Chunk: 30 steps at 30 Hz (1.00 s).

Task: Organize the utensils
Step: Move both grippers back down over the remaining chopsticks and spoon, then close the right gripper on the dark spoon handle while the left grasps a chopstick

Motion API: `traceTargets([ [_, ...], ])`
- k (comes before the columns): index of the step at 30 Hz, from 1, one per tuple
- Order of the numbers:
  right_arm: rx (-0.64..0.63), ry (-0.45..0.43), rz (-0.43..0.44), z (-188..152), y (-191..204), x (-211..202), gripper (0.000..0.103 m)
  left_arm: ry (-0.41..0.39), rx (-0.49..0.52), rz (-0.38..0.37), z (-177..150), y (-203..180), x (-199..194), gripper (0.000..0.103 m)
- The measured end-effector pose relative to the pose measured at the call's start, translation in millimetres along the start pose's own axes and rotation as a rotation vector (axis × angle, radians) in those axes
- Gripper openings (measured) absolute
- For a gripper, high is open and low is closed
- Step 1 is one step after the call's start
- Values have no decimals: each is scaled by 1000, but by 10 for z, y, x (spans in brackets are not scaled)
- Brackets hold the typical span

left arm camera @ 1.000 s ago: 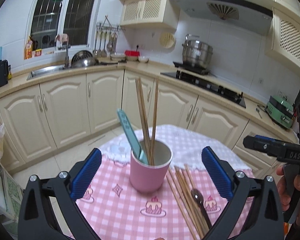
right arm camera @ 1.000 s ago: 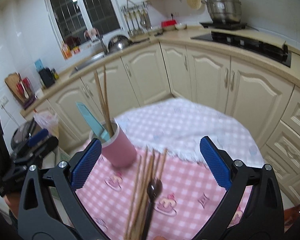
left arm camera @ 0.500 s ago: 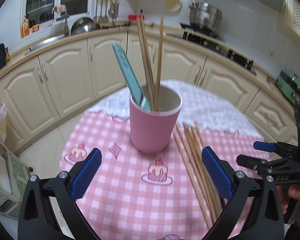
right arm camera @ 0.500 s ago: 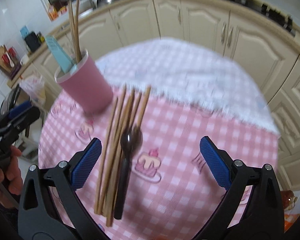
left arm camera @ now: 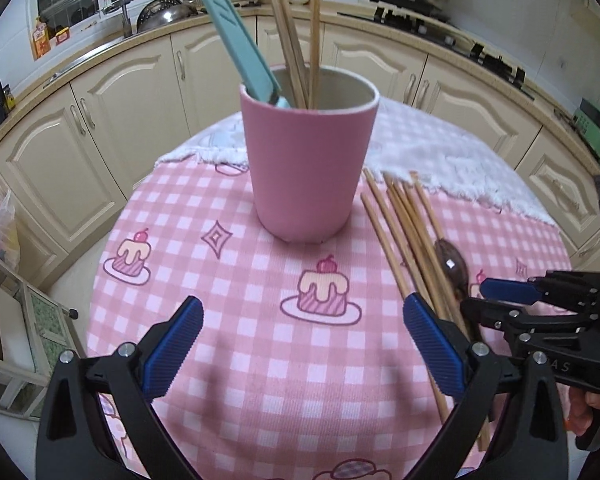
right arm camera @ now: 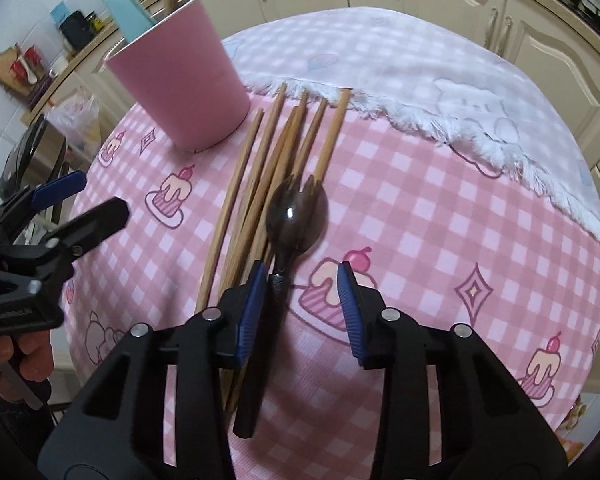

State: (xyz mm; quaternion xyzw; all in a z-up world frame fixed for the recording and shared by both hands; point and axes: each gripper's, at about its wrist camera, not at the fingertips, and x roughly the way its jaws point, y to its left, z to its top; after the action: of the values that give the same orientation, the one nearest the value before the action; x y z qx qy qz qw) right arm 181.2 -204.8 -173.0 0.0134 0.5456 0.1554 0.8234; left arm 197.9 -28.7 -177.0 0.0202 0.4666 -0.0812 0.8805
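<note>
Both grippers have come down close over the pink checked tablecloth since a second ago. The right gripper has just been closing: its narrowed jaws straddle the black spork, left pad against the handle, right pad clear. The spork lies beside loose chopsticks, right of the pink cup. The left gripper hangs spread wide, empty.

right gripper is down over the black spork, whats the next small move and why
Probably finish closing. The right gripper has just been closing, and the black spork handle lies between its fingers against the left one; the right one still stands clear. Then lift toward the pink cup.
</note>
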Motion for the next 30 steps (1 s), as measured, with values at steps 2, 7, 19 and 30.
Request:
traceTargets([
  [2,10,0,11,0,-38,-6,29,12,11,3,-12,-35,29,98],
  [7,32,2,22,-18,-186,-40,29,36,58,27,-38,-146,122,98],
  [19,30,17,-2,33,-290,-69,29,109,122,96,-28,-387,435,98],
  [30,-5,43,-58,154,-165,43,29,167,89,82,207,-403,595,98],
])
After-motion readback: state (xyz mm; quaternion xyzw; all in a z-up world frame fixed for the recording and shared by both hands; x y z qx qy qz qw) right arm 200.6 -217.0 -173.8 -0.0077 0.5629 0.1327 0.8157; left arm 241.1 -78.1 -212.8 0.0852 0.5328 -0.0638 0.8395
